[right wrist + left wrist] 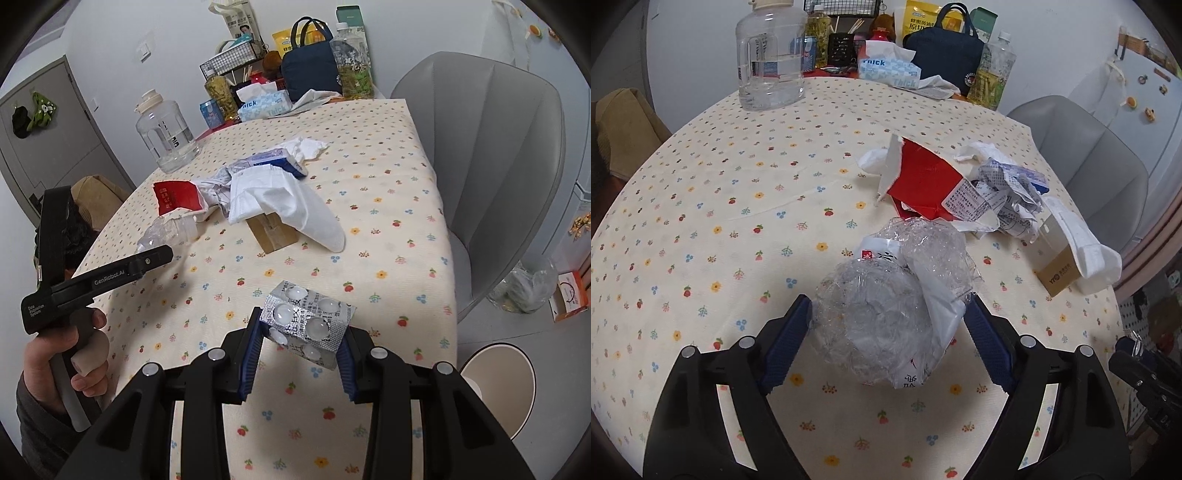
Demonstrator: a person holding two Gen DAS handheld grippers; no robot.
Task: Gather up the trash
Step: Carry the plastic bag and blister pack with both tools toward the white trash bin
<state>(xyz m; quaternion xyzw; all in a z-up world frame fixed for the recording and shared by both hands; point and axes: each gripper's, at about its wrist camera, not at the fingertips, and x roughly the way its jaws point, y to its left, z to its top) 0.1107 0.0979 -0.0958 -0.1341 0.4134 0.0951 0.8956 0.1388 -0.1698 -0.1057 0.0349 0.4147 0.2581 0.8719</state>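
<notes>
A crushed clear plastic bottle [890, 314] with a white label lies on the flowered tablecloth [720, 221]. My left gripper [890, 332] straddles it with its jaws wide, and both blue pads [790, 336] touch the bottle's sides. My right gripper [301, 354] is shut on a silver pill blister pack [306, 325] and holds it above the cloth near the table's front. In the right wrist view a hand [74, 350] holds the left gripper [147, 258] beside the bottle [166, 229]. Further back lie a torn red carton [923, 177], crumpled printed paper [1008, 195], a white tissue [288, 203] and a cardboard piece [273, 232].
A water jug [772, 59], a tissue box [886, 70], a dark blue bag [945, 55] and bottles stand along the far edge. A grey chair [498, 166] stands right of the table. On the floor beside it are a round white bin [498, 384] and a clear bag [524, 288].
</notes>
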